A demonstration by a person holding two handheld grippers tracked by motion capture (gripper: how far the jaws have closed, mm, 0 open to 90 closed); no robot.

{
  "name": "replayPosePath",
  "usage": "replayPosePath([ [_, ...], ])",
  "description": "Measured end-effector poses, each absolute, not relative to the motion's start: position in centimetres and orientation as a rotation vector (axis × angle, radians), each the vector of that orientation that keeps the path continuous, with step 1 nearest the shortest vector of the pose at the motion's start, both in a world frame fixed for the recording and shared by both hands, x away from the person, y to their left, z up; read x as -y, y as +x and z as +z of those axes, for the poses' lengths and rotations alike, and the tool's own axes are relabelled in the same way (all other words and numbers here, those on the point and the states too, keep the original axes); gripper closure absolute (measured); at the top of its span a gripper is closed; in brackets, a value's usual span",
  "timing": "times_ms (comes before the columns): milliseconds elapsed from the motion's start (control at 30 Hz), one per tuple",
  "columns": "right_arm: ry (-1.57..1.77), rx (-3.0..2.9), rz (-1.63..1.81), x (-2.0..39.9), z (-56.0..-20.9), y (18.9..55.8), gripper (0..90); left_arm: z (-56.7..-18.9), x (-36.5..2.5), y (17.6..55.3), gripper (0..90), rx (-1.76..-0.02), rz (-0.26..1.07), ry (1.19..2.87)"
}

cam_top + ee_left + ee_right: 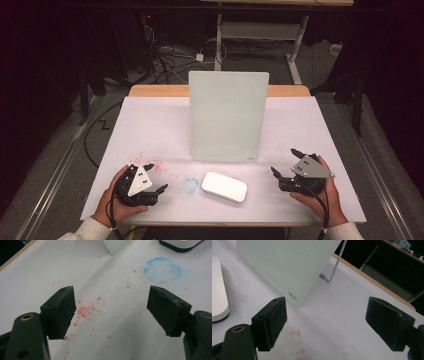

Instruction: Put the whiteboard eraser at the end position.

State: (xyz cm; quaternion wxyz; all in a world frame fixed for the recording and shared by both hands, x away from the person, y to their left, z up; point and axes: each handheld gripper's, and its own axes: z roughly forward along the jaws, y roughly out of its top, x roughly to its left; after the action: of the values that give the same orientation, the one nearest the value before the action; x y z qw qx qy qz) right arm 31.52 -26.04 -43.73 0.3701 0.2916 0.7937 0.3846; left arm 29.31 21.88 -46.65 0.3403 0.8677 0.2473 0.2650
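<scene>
A pale green-white board (pixel 228 116) stands upright on a wire prop in the middle of the white-covered table (pixel 150 125). In front of it lies a flat white eraser block (pixel 224 187). A hand holds my left gripper (pixel 155 177) near the front left, jaws open over red marker specks (pixel 86 308). A blue smudged ring (pixel 162 270) lies between that gripper and the eraser. At the front right my right gripper (pixel 285 162) stands open with nothing between its jaws, facing the board's lower corner (pixel 293 298). The eraser's edge (pixel 218 297) is at the left of the right gripper view.
The wire prop (pixel 334 267) leans behind the board. The wooden table edge (pixel 155 90) runs along the back. Beyond it, cables (pixel 165 60) lie on the floor beside a metal stand (pixel 295 55). Faint red marks (pixel 295 333) dot the cover near the right gripper.
</scene>
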Motion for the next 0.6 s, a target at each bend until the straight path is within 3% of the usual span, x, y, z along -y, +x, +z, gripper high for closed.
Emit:
replayPosePath([
  [600, 0.815, -2.039, 1.005, 27.4, -45.4, 29.8, 16.8, -46.5, -21.9, 29.2, 22.2, -0.639, 0.723, 2.246],
])
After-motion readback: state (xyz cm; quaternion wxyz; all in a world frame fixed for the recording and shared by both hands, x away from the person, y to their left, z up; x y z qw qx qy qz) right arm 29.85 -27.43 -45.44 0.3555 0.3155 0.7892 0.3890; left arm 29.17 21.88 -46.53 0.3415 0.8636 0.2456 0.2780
